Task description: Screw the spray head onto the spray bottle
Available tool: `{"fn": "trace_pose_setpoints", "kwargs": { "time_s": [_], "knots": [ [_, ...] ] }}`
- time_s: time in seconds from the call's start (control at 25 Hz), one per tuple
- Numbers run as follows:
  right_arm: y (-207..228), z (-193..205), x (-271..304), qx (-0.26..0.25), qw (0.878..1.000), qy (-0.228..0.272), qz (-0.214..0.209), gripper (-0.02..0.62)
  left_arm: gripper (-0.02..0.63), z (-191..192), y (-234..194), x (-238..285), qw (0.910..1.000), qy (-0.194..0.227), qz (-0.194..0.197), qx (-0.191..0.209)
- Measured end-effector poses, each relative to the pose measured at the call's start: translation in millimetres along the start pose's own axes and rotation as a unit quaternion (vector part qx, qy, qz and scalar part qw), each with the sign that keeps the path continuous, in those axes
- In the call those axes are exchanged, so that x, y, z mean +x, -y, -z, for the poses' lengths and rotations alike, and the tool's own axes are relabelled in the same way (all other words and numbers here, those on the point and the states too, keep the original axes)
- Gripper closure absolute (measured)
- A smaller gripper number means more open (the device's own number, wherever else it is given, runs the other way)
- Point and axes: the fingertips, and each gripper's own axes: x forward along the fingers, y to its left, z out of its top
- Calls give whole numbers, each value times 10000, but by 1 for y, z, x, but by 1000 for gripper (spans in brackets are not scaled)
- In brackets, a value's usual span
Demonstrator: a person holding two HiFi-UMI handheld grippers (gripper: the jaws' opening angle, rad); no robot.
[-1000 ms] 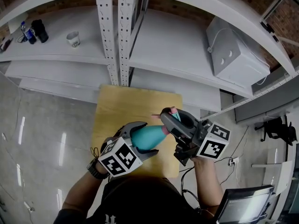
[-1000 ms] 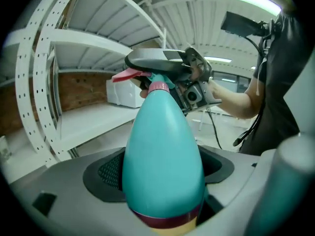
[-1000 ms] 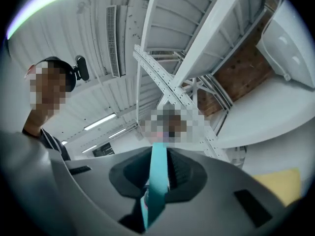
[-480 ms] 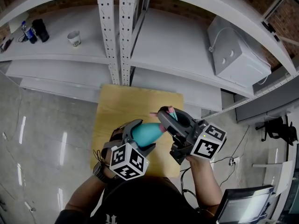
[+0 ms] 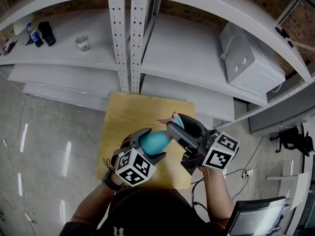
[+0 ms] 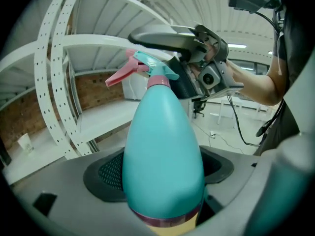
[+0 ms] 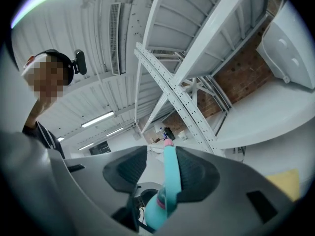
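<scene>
- Over the middle of the head view, above the wooden desk [image 5: 123,117], the teal spray bottle [image 5: 153,142] is held off the surface, lying tilted with its neck toward the upper right of the frame.
- The bottle's wall is opaque, so whether it holds any liquid cannot be told; a purple and pale yellow band rings its base.
- The spray head [image 6: 147,68], teal with a pink trigger, sits on the bottle's neck over a pink collar [image 6: 158,80]; how far it is screwed on cannot be told.
- On the white shelf [image 5: 64,58] in the upper left of the head view stands a paper cup [image 5: 82,43]; its inside is too small to make out. A white box [image 5: 248,63] rests on the shelf at the upper right.
- The left tongs [image 5: 151,144] are clamped on the body of the spray bottle near its base, one dark pad on each flank.
- The right tongs [image 5: 174,121] reach in from the lower right, with the spray head between their jaws. These jaws have just been opening: in the right gripper view the head lies against the right-hand pad, while a clear gap separates it from the left-hand pad [image 7: 125,168], so they no longer pinch it.
</scene>
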Motion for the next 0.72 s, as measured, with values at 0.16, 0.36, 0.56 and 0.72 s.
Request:
{"fn": "trace_pose_setpoints", "kwargs": {
  "time_s": [0.16, 0.36, 0.56, 0.72],
  "knots": [
    [-6, -2, -14, -147, 9997, 150, 152, 425, 187, 14, -3, -3, 9983, 283, -37, -501],
    [-6, 33, -50, 255, 9950, 716, 649, 428, 186, 41, -15, -28, 9892, 979, -672, -858],
    [-21, 92, -80, 402, 9906, 487, 1215, 561, 186, 47, 8, -66, 9771, 1486, -964, -1183],
    [-50, 108, -110, 233, 9904, 408, 1297, 594, 186, 47, 54, -95, 9730, 1564, -1087, -1306]
  ]
}}
